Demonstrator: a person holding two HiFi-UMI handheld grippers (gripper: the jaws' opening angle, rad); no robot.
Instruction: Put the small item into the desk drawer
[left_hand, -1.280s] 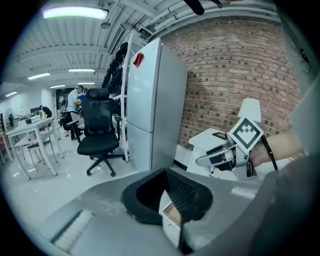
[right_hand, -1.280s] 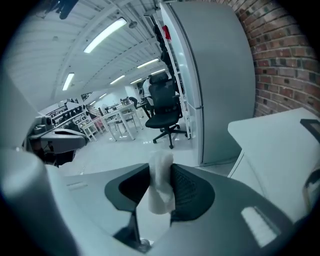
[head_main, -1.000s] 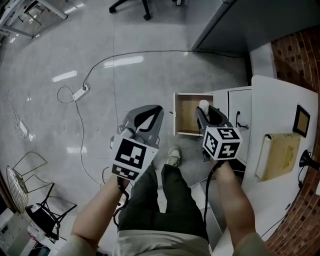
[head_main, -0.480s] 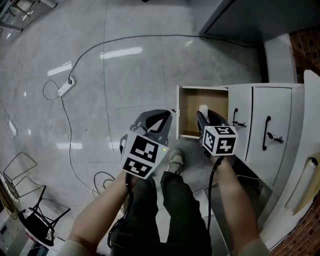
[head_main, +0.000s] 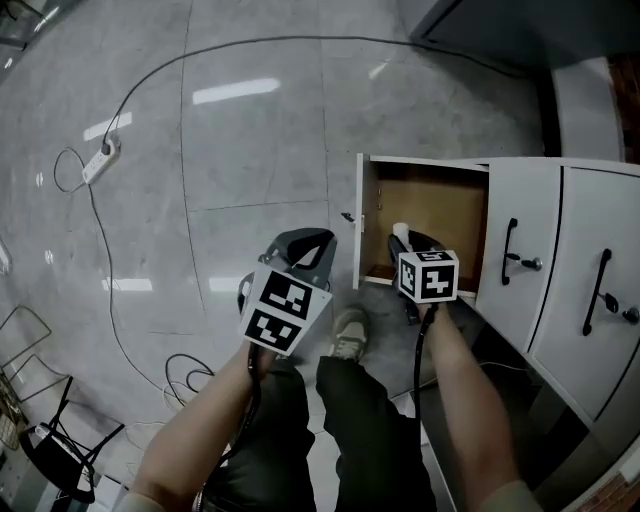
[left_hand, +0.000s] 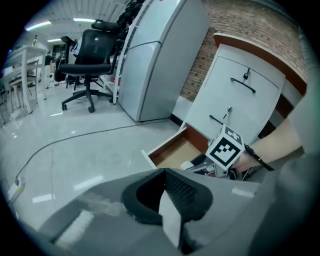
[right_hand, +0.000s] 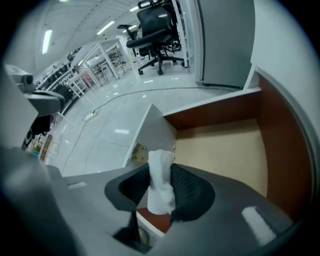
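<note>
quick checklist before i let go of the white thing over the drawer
1. Drawer open: ok. The white desk drawer with a wooden inside stands pulled out.
2. Grip: ok. The right gripper is shut on the small white crumpled item.
3. Item above the drawer: ok in the head view, though it hangs close to the drawer's near wall.
4. Landing spot: ok. The drawer floor that shows in the right gripper view is bare.
5. Height of the item above the floor: cannot tell.
6. Left gripper out of the way: ok. It is shut, holds nothing and is off to the drawer's left, apart from it.
</note>
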